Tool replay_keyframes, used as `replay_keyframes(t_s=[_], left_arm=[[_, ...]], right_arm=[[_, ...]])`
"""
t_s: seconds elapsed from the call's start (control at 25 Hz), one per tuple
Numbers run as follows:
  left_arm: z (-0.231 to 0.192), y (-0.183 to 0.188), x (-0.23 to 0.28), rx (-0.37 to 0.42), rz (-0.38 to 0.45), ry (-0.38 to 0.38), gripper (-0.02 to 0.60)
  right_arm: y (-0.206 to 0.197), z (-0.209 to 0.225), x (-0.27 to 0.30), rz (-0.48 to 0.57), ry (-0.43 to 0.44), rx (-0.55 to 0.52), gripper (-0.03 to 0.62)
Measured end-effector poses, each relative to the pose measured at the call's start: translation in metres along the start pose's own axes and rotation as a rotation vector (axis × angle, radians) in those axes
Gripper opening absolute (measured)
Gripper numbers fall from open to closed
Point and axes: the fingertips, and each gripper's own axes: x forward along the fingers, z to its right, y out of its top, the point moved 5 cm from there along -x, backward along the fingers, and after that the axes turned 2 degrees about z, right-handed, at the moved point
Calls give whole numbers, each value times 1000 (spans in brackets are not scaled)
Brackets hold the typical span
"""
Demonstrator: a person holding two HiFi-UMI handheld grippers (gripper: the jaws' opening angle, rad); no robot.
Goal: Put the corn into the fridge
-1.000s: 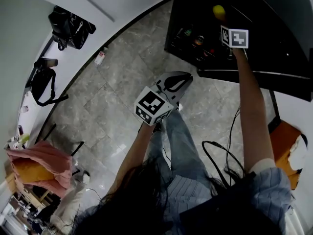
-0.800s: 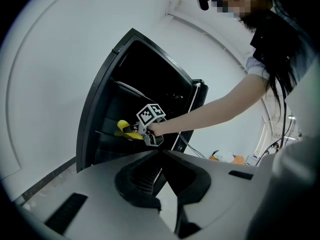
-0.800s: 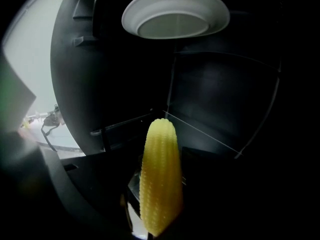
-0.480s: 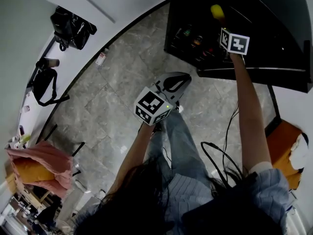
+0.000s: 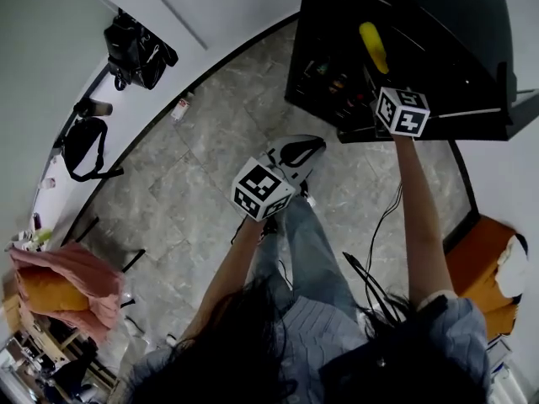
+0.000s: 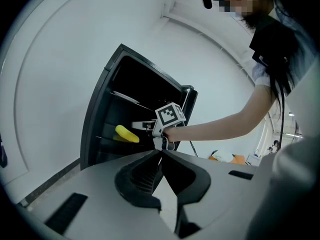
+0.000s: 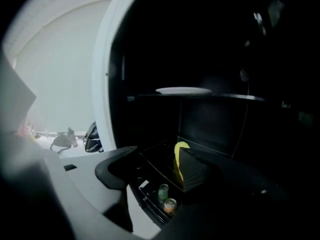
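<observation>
The yellow corn [image 5: 373, 47] lies inside the open black fridge [image 5: 438, 129], above the door-side rack. My right gripper [image 5: 376, 78] reaches into the fridge just behind it. In the right gripper view the jaws stand apart and open [image 7: 157, 154]. The corn [image 7: 178, 165] rests against the inner face of the right finger only. The left gripper view shows the corn [image 6: 126, 133] just beyond the right gripper's fingers. My left gripper [image 5: 316, 146] hangs over the floor in front of the fridge, shut and empty [image 6: 160, 154].
A white plate [image 7: 182, 90] sits on the shelf above the corn. Small bottles and cans [image 7: 166, 199] stand in the rack below. A cable [image 5: 379, 225] runs across the tiled floor. Black bags [image 5: 139, 45] lie along the white ledge at left.
In the head view the right gripper and corn have shifted lower, and the gap between the marker cube and the corn has grown. The left gripper has hardly moved.
</observation>
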Motion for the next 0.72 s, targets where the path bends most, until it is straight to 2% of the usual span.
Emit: replay_keyframes(t_s=[0.28,0.44,0.56,0.72], left_arm=[[21,20,-24,22,7,-3,15],[40,28,-39,16,16,-11,15],[56,22,-56,19,-8,-19,15],[73,10,-83,17,-42,-16,15]], right_arm=[[31,-57,-51,30,116,-68,267],[41,-89,-85,8,182,-94,267],[48,-114,-110,5,215,-124,267],[60,-148,-146,30,262,-114,262]])
